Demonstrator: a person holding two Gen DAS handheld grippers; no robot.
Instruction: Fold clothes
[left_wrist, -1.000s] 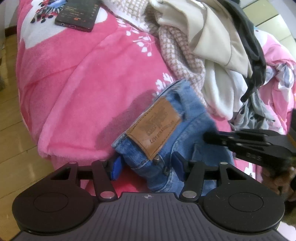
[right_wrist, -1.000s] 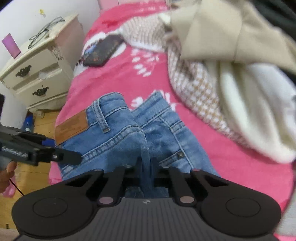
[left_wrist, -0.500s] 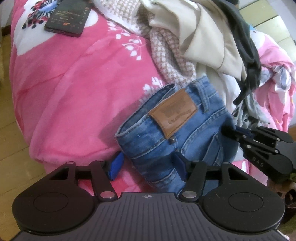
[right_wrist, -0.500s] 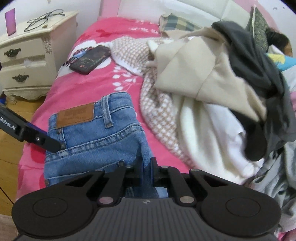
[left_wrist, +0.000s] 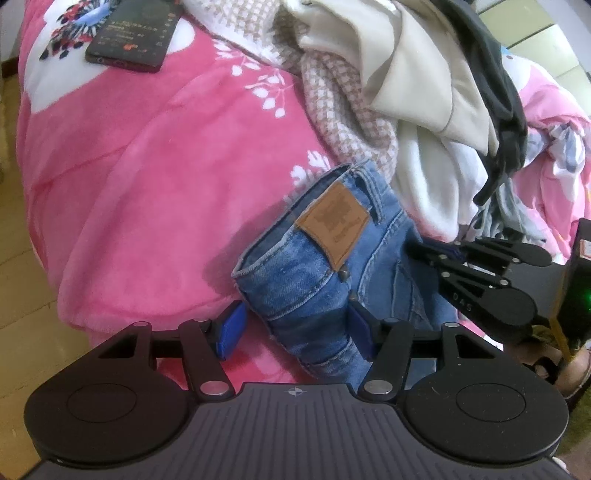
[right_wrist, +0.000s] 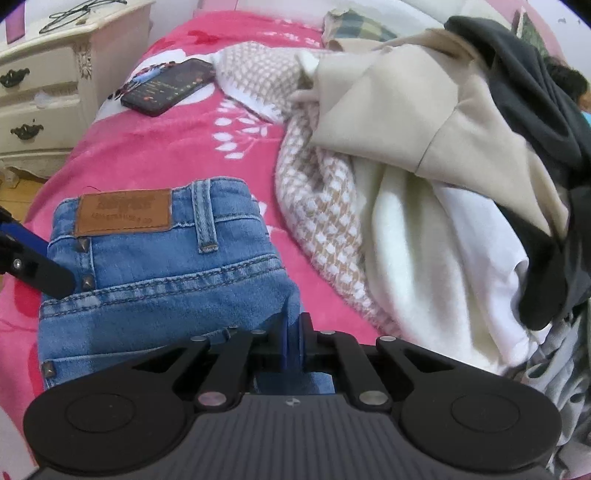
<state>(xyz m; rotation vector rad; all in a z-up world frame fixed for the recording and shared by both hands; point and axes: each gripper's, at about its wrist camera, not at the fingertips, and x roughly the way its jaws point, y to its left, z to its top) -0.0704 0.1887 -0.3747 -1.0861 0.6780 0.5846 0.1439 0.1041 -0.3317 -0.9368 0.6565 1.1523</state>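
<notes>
Folded blue jeans (left_wrist: 317, 273) with a brown leather patch (left_wrist: 334, 221) lie near the edge of the pink blanket (left_wrist: 147, 166). My left gripper (left_wrist: 295, 332) is open, and its blue pads (left_wrist: 231, 330) stand on either side of the jeans' near end. My right gripper (left_wrist: 417, 247) comes in from the right and pinches the denim. In the right wrist view the jeans (right_wrist: 159, 273) spread flat on the left, and the right gripper (right_wrist: 293, 343) is shut on a fold of them. A left finger (right_wrist: 40, 271) touches the waistband side.
A heap of unfolded clothes (right_wrist: 424, 177), checked, beige, white and dark grey, fills the bed's right side. A phone (right_wrist: 168, 86) lies on the blanket farther back. A cream nightstand (right_wrist: 40, 96) stands at the left, with wooden floor (left_wrist: 22, 332) below the bed edge.
The jeans have swung round and settled flatter on the blanket, patch upward. The right gripper stays shut on the denim and has drawn back. The left gripper stays open.
</notes>
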